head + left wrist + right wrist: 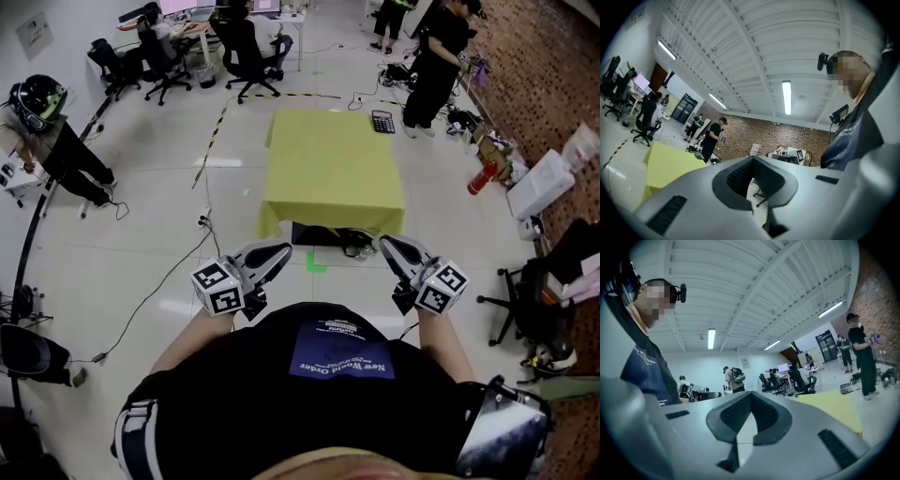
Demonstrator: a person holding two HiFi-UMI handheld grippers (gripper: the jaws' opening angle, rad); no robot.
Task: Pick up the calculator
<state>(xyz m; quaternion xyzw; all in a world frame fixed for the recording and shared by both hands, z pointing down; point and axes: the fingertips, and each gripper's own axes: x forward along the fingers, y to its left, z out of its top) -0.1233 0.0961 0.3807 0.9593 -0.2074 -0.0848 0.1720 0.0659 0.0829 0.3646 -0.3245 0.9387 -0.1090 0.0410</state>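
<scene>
Head view: calculator [382, 121] on table's [328, 178] far corner, untouched.
Left gripper [278, 260]: pressed together, empty.
Right gripper [390, 249]: pressed together, empty.
Remaining: approach, grasp, lift.

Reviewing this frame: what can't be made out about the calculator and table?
Calculator: keys and display too small, head view and right gripper view.
Table: legs hidden by its yellow cloth, head view.
Dark things under table: mostly hidden by cloth, head view.
</scene>
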